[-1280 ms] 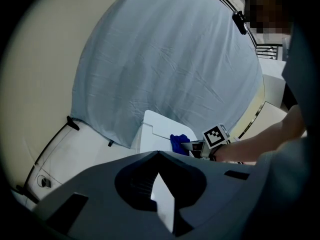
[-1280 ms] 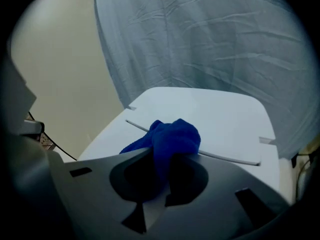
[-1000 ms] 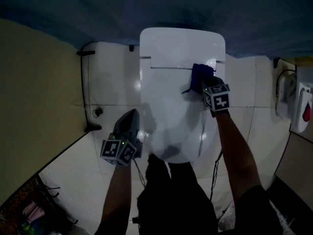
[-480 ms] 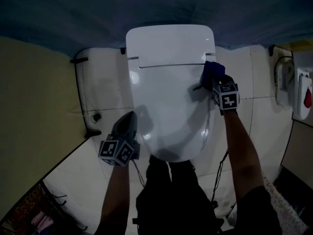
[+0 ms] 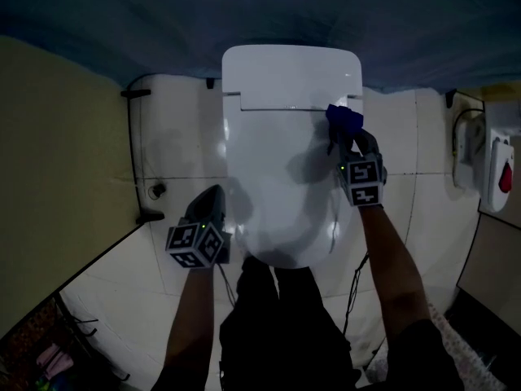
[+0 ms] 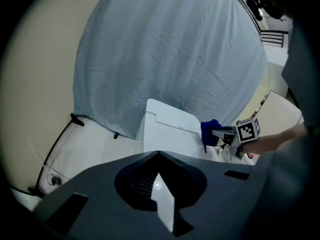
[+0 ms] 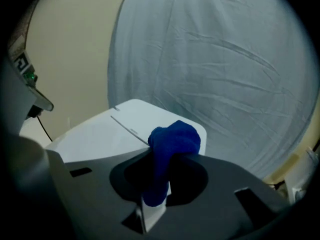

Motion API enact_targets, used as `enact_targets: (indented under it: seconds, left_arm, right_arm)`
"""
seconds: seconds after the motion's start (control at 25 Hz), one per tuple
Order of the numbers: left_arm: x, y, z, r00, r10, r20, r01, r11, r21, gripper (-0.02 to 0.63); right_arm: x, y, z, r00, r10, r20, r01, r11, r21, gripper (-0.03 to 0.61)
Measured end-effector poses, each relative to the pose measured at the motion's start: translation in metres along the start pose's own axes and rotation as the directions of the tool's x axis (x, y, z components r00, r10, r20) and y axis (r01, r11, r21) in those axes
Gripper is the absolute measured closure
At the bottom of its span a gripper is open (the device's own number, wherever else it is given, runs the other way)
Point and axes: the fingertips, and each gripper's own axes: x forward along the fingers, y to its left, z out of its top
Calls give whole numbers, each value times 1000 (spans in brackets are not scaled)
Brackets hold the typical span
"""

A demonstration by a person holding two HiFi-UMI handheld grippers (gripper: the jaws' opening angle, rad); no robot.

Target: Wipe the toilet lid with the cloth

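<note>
One cloth (image 5: pixel 343 118), blue, is being clenched in your right claw (image 5: pixel 348 133) at the toilet lid's (image 5: pixel 281 177) rear right edge. Your left claw (image 5: pixel 212 200) is hanging closed and empty off the lid's front left. Most of the lid is probably awaiting wiping.

Dim bathroom, viewed from steeply above. Glossy white floor tiles (image 5: pixel 181 137) with soft reflections. Plain cream wall (image 5: pixel 57 161) down the left side, meeting the floor along a dark edge. Wrinkled blue-grey sheet (image 5: pixel 269 10) hung across the back wall. Black cable (image 5: pixel 153 191) lying on the tiles near the left wall. At the far right, white wall-mounted box (image 5: pixel 493 195) with a red part.
</note>
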Motion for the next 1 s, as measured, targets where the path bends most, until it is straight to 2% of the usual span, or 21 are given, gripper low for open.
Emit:
enact_targets:
  seconds: [0.12, 0.32, 0.4, 0.48, 0.56, 0.68, 0.76, 0.84, 1.0]
  left_arm:
    - [-14, 7, 12, 1000, 13, 23, -12, 1000, -17, 621]
    - [-47, 23, 32, 997, 43, 60, -43, 999, -15, 621]
    - [-60, 36, 34, 996, 65, 65, -64, 998, -27, 621]
    - [-71, 47, 28, 994, 88, 60, -86, 995, -42, 621]
    - [-76, 54, 18, 994, 102, 47, -100, 994, -47, 621]
    - [-79, 62, 0, 993, 112, 25, -110, 991, -75, 621]
    - [-78, 62, -15, 993, 115, 20, -111, 987, -115, 621]
    - [-74, 61, -25, 995, 103, 18, -100, 987, -128, 621]
    - [-61, 55, -32, 997, 76, 8, -75, 992, -102, 621]
  right_arm:
    - [-9, 50, 39, 993, 104, 53, -104, 995, -13, 523]
    - [-5, 154, 88, 959, 255, 125, -265, 961, 75, 523]
    - [1, 200, 91, 934, 342, 102, -354, 923, 149, 523]
    - [9, 245, 83, 897, 436, 72, -440, 863, 249, 523]
    - [20, 280, 73, 874, 484, 46, -473, 824, 313, 523]
    - [41, 307, 49, 869, 495, -27, -463, 829, 314, 523]
    - [48, 308, 27, 858, 502, -104, -466, 848, 251, 523]
    - [53, 298, 14, 860, 487, -151, -467, 871, 152, 523]
    - [54, 277, 6, 872, 467, -144, -466, 884, 42, 523]
